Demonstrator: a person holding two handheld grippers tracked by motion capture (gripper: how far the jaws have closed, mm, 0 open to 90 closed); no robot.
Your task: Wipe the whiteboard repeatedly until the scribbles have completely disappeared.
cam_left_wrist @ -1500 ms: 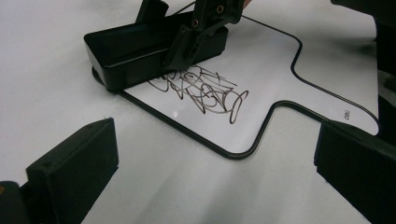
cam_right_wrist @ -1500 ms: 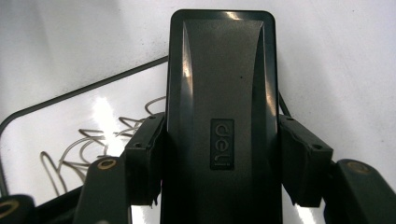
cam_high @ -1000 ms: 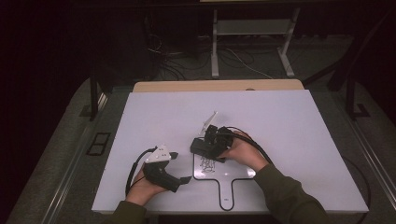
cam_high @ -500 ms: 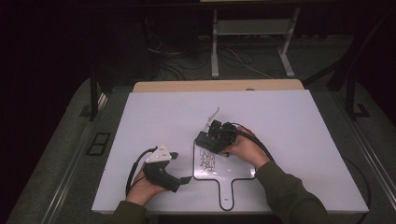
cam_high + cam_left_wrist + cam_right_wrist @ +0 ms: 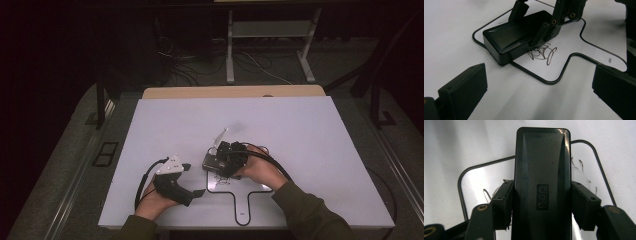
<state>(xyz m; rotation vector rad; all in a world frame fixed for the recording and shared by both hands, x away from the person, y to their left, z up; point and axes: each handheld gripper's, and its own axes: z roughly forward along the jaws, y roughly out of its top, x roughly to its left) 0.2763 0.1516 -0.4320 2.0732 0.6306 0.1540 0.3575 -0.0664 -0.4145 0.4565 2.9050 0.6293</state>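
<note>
Near the front middle of the white surface [image 5: 300, 130] lies a black box [image 5: 541, 182], flat and long, with rounded corners and a small raised logo on its top face. It sits partly inside a black outline [image 5: 564, 70] drawn on the surface, a rounded shape with a handle-like tail that points toward the person; 1 end of the box crosses the line of this outline. Inside the outline, just beside the box, there are thin scribbled pen marks [image 5: 542, 52].

The right tool [image 5: 226, 159] is clamped on the box: in the right gripper view its 2 black jaws press on the 2 long sides, about at the middle of the box's length, and the box lies between them along the direction of the jaws. In the left gripper view the same jaws come down from above on the box, which rests on the surface or very close to it; I cannot tell if it is lifted. The person's right hand [image 5: 257, 170] holds this tool from behind, and a black cable [image 5: 272, 160] runs back from it over the sleeve.

The left tool [image 5: 196, 181] is to the left of the outline, low over the surface, apart from the box. Its jaws stand wide apart with nothing between them, and they point toward the box. The left hand [image 5: 152, 200] grips its body, and the grey plate [image 5: 170, 165] is on top.
</note>
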